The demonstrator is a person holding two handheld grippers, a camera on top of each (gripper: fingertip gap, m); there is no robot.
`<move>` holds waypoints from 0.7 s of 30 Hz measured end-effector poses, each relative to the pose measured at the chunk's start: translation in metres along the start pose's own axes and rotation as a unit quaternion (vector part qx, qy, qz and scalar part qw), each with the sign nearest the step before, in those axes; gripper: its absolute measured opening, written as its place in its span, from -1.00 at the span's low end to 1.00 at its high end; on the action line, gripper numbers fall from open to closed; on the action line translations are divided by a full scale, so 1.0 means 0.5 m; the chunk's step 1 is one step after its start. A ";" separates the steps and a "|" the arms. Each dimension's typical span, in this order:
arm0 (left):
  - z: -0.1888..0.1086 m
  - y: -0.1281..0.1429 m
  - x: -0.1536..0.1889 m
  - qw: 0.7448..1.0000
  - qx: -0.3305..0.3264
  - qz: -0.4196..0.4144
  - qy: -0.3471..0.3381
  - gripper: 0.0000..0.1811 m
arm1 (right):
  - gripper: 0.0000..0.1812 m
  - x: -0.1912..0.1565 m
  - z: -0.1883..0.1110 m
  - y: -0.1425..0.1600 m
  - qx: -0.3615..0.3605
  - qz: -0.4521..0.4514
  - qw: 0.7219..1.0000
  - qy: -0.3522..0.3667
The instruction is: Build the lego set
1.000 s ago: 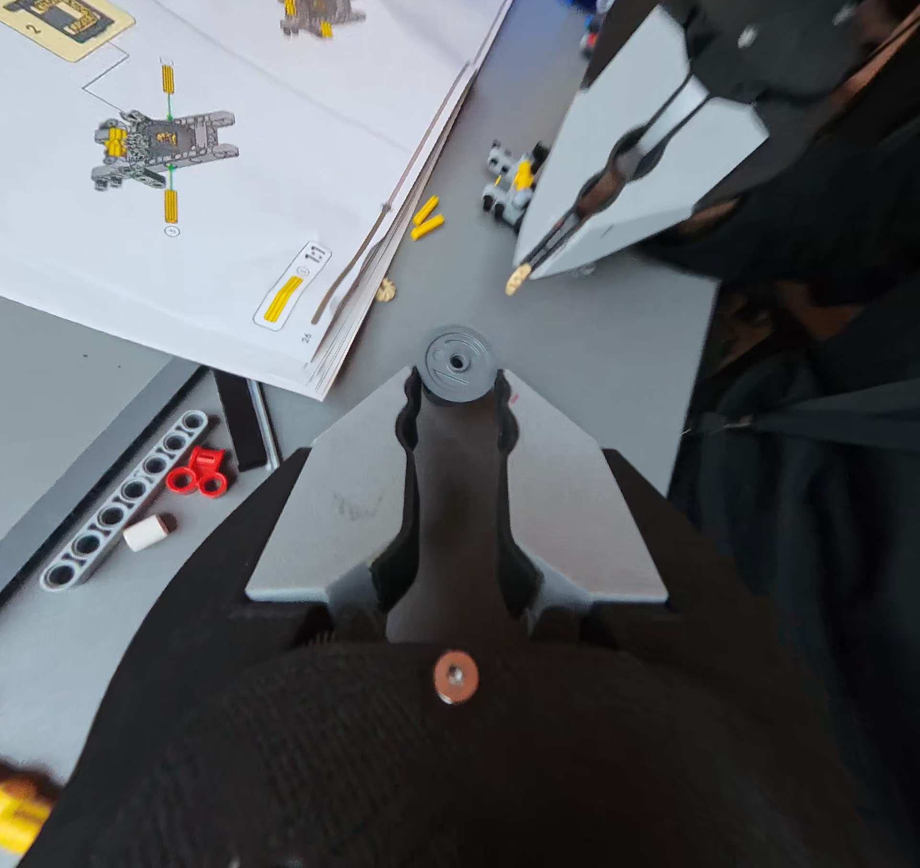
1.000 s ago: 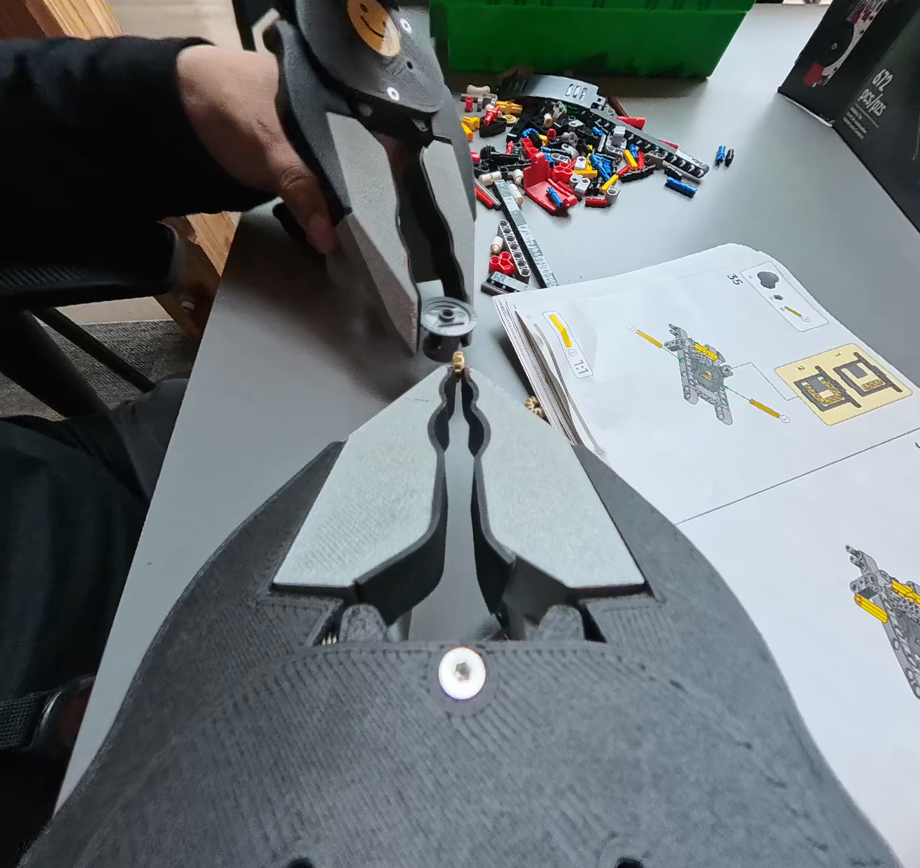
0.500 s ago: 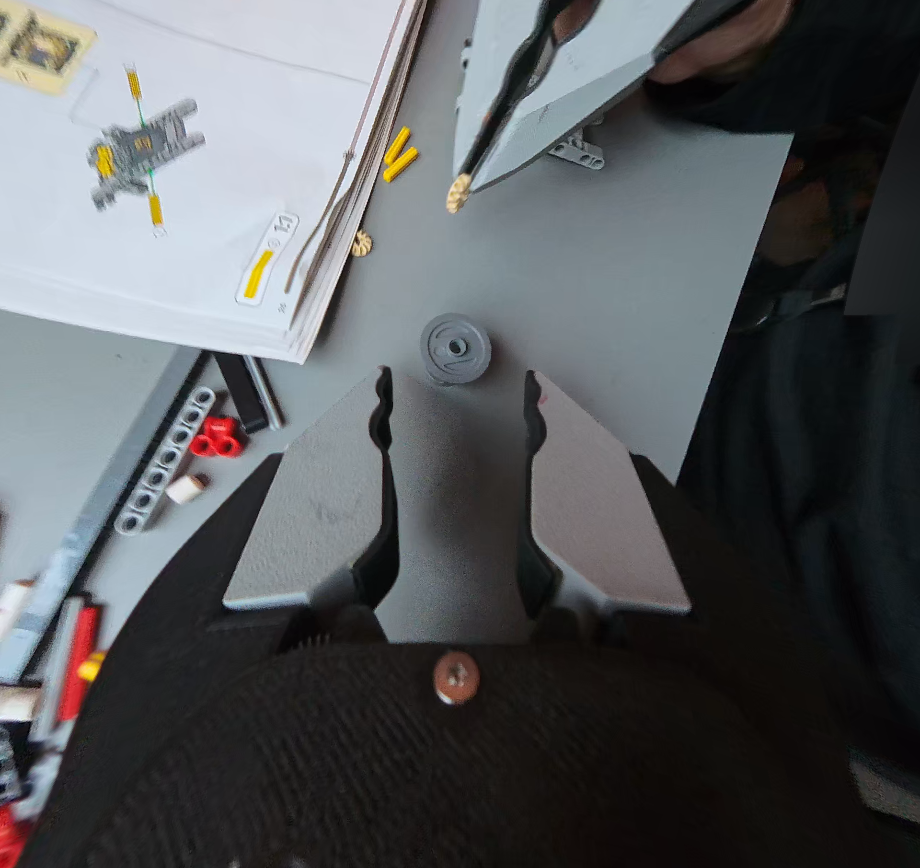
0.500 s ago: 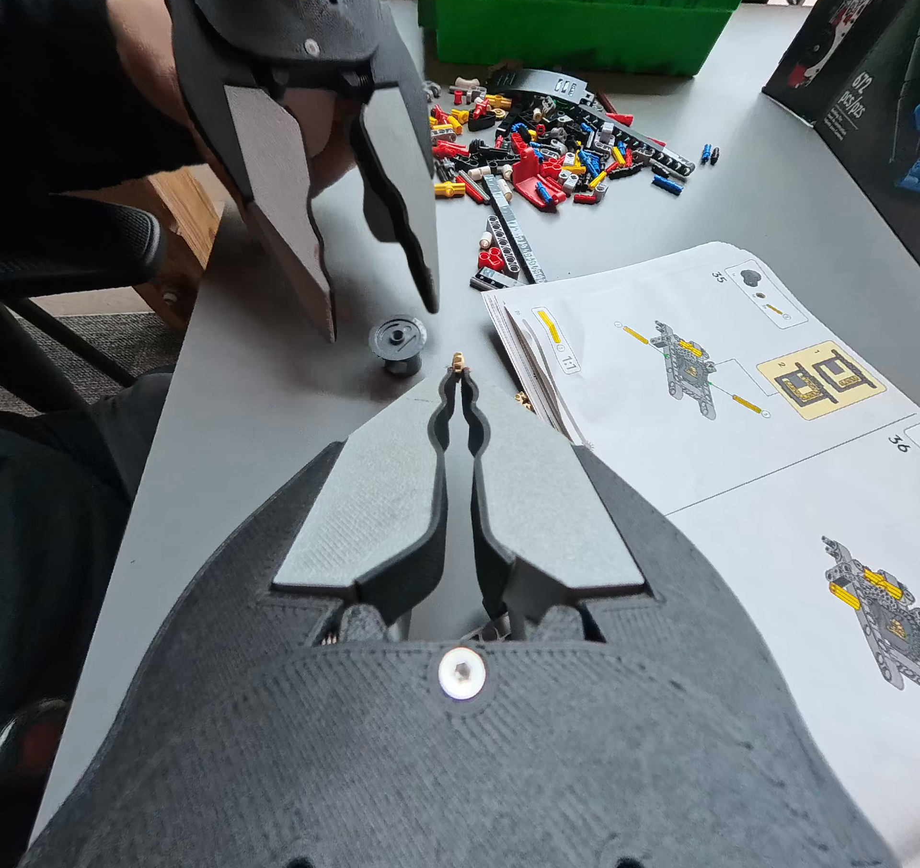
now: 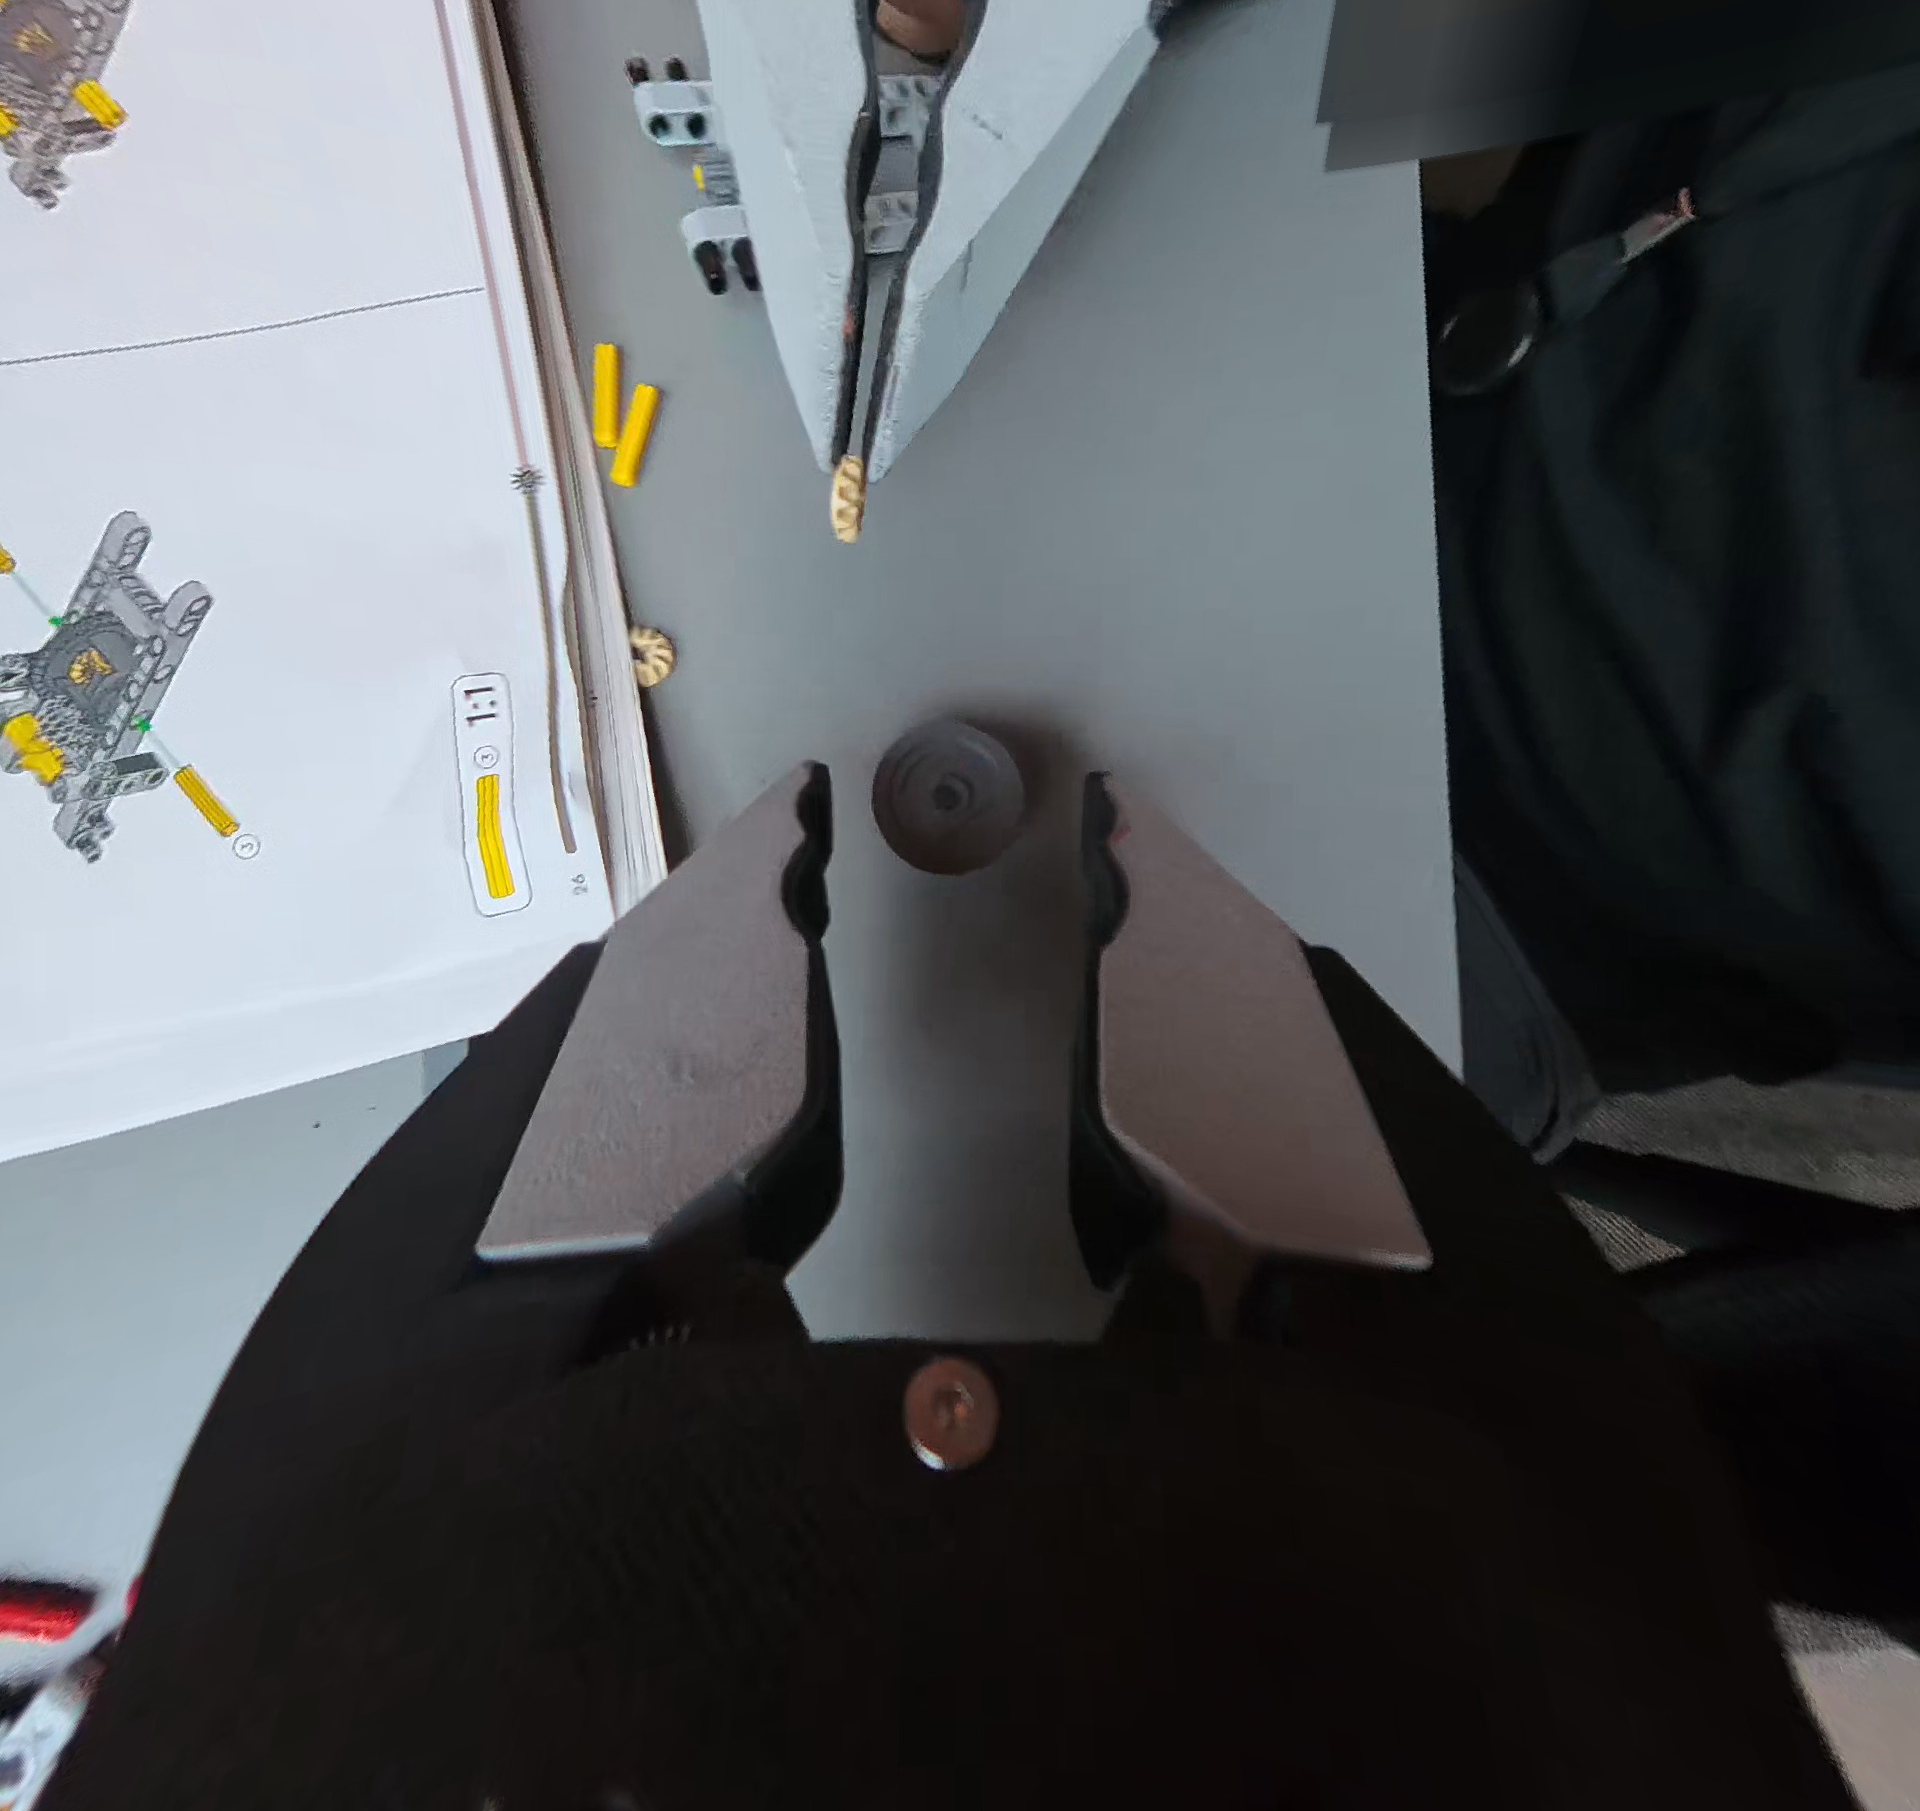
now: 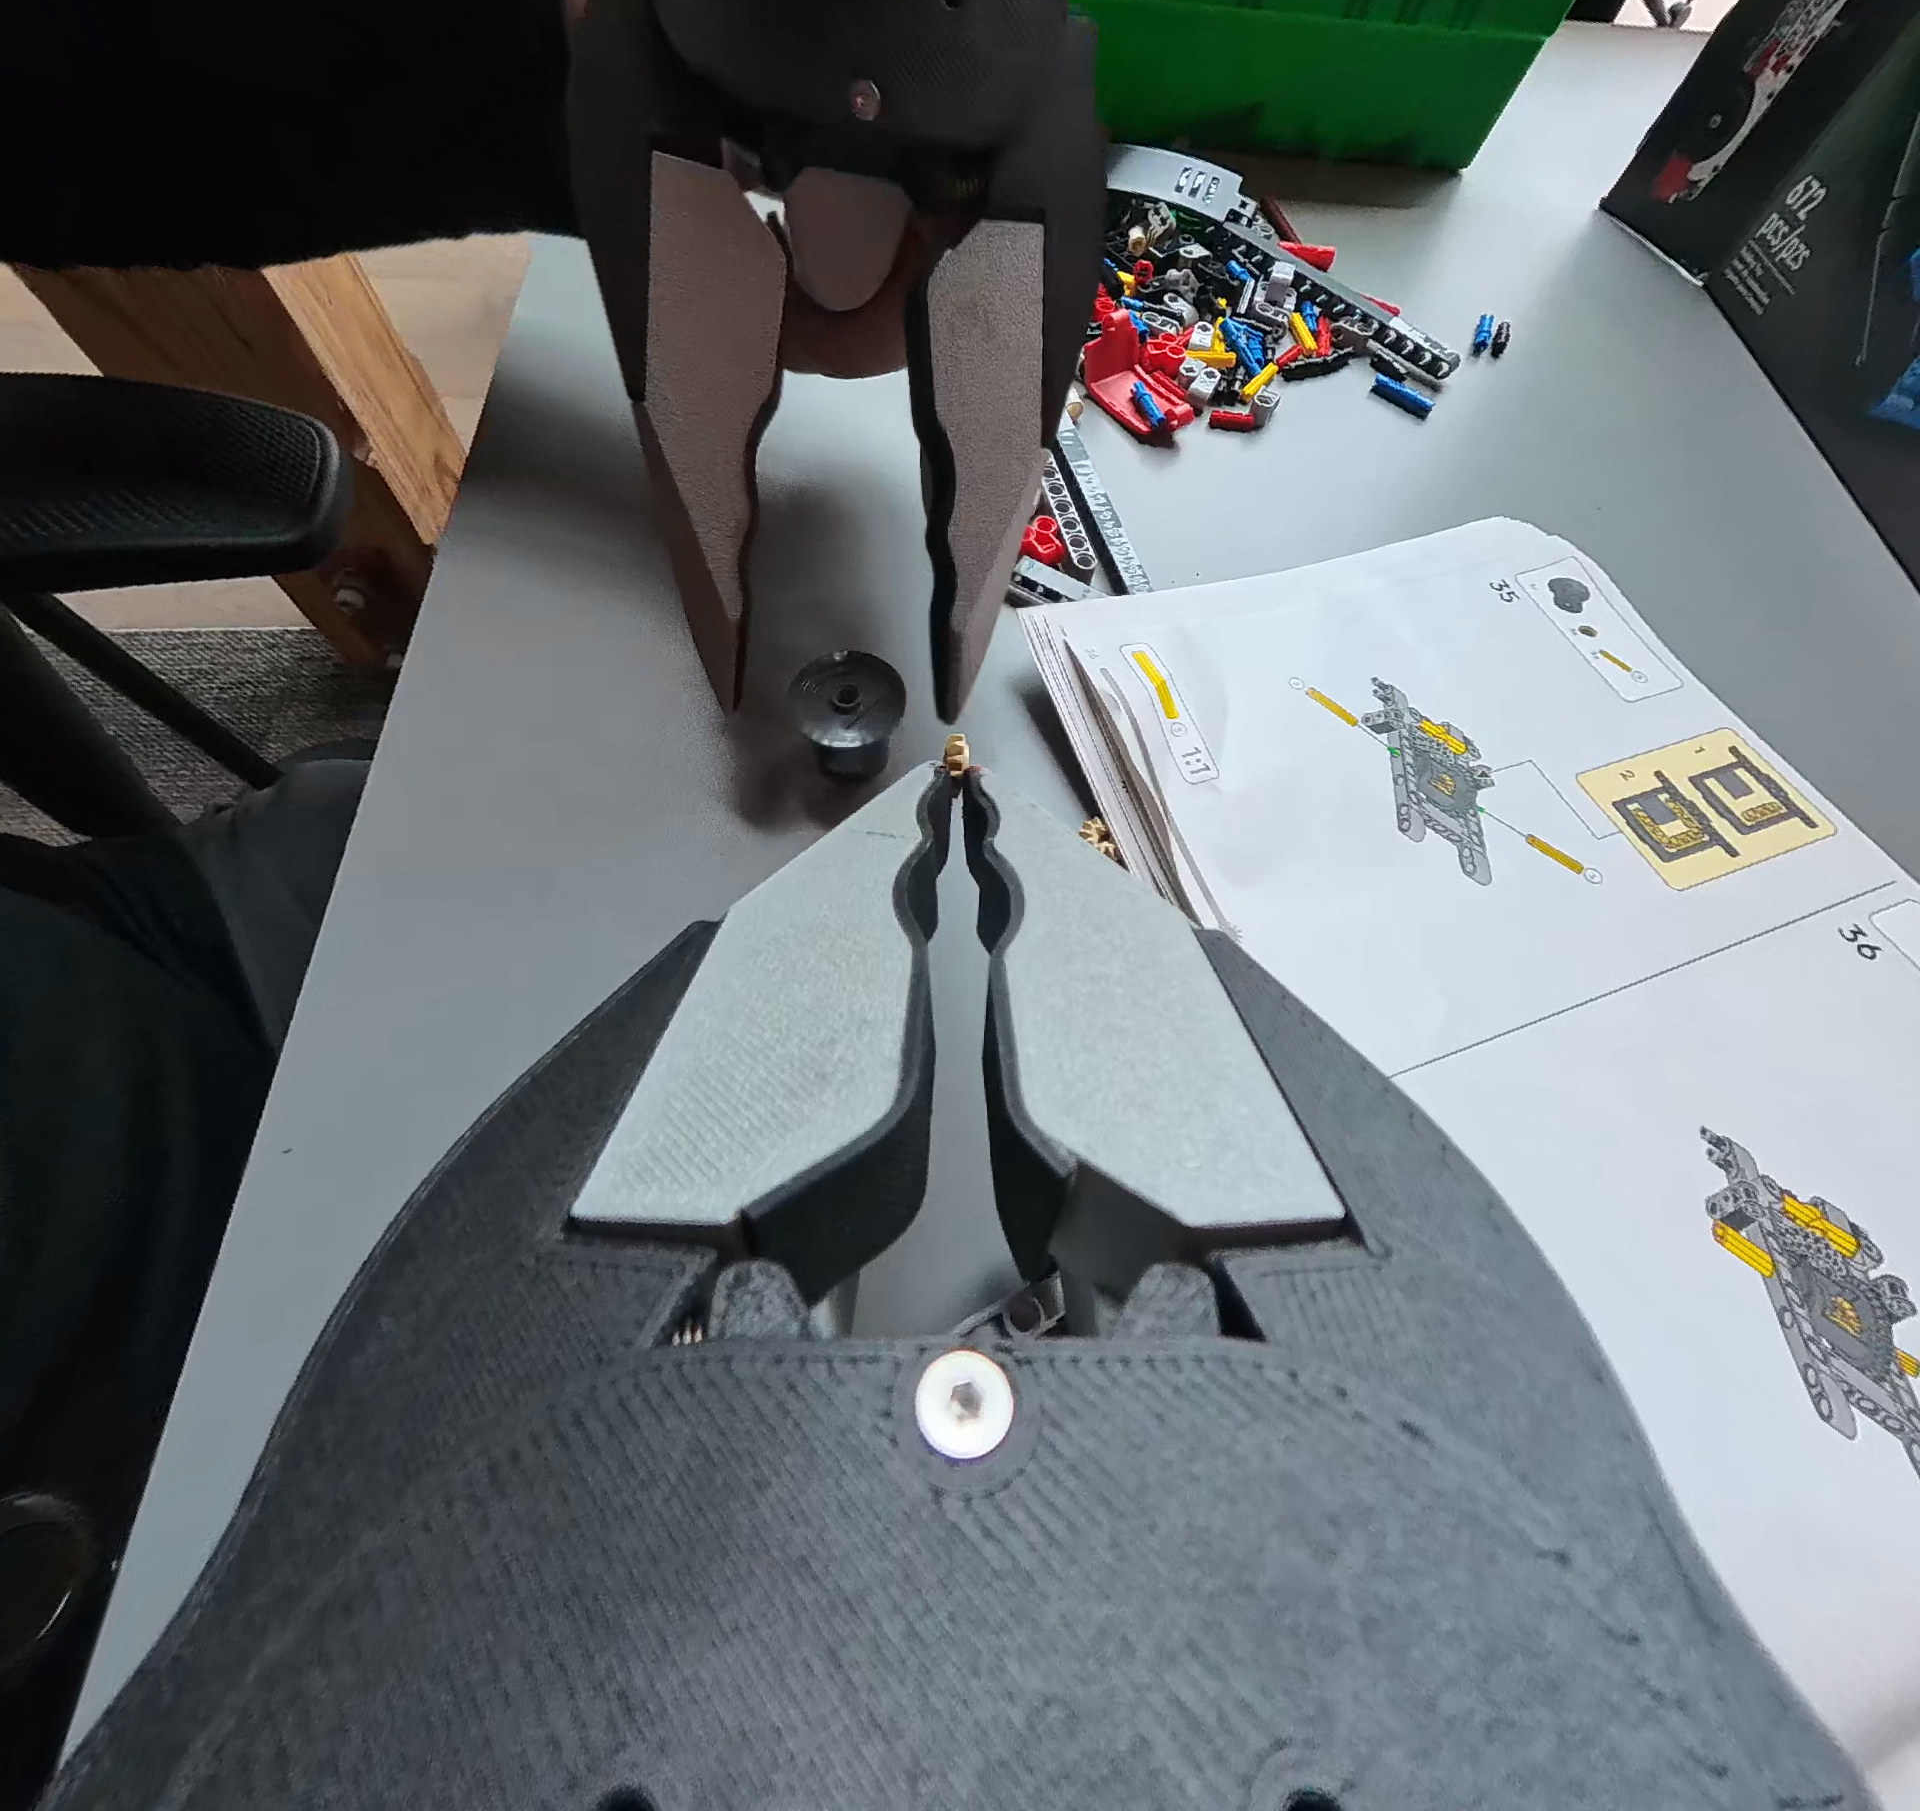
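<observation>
Tan gear [image 6: 956, 752] sits pinched at your right gripper's [image 6: 957, 774] tips. Your left gripper [image 5: 951, 805] hangs wide open, the grey wheel [image 5: 948, 795] standing on the table [image 5: 1195, 566] between its fingertips, untouched. Another tan gear [image 5: 652, 655] lies beside the booklet [image 5: 291, 411]; loose pieces [image 6: 1236, 338] lie far off.

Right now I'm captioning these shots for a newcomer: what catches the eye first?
The right gripper, jaws shut on a small tan toothed gear, faces the open left gripper above a dark grey round wheel hub standing on the grey table. Beside them lies the open white instruction booklet.
</observation>
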State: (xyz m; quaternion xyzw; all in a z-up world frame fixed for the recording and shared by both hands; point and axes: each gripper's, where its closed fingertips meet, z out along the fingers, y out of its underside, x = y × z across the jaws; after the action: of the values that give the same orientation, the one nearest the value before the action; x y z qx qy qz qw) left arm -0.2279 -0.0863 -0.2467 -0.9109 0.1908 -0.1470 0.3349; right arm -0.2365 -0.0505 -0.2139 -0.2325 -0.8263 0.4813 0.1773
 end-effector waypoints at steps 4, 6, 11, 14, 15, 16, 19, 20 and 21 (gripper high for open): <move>0.008 0.005 0.009 0.999 -0.002 0.025 0.028 -0.55 | -1.00 -0.003 -0.003 -0.004 0.004 -0.001 1.000 -0.002; 0.013 0.011 0.003 0.999 -0.007 0.023 0.032 -0.57 | -1.00 -0.004 -0.002 -0.004 0.003 -0.001 1.000 -0.003; 0.019 0.014 -0.011 0.999 0.003 0.017 0.032 -0.69 | -1.00 -0.004 -0.002 -0.003 0.001 -0.003 1.000 -0.003; 0.013 0.001 -0.024 0.998 0.048 -0.042 0.024 -0.70 | -1.00 0.001 -0.003 -0.001 0.000 0.002 1.000 0.001; 0.010 -0.008 -0.030 0.994 0.073 -0.078 0.023 -0.70 | -1.00 0.003 -0.003 -0.001 -0.001 0.004 1.000 0.002; 0.007 -0.013 -0.038 0.988 0.095 -0.117 0.020 -0.70 | -1.00 0.004 -0.004 -0.001 0.000 0.006 1.000 0.003; -0.009 -0.034 -0.047 0.963 0.167 -0.210 0.034 -0.70 | -1.00 0.007 -0.004 -0.001 0.000 0.008 1.000 0.006; -0.019 -0.045 -0.048 0.953 0.194 -0.228 0.038 -0.70 | -1.00 0.007 -0.004 0.000 -0.001 0.009 1.000 0.007; -0.029 -0.058 -0.044 0.945 0.220 -0.238 0.048 -0.70 | -1.00 0.008 -0.003 0.000 -0.002 0.011 1.000 0.007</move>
State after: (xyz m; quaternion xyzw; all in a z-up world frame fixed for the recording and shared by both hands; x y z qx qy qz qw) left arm -0.2459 -0.0642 -0.2200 -0.8256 -0.0527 -0.3044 0.4723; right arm -0.2389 -0.0470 -0.2129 -0.2448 -0.8234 0.4802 0.1773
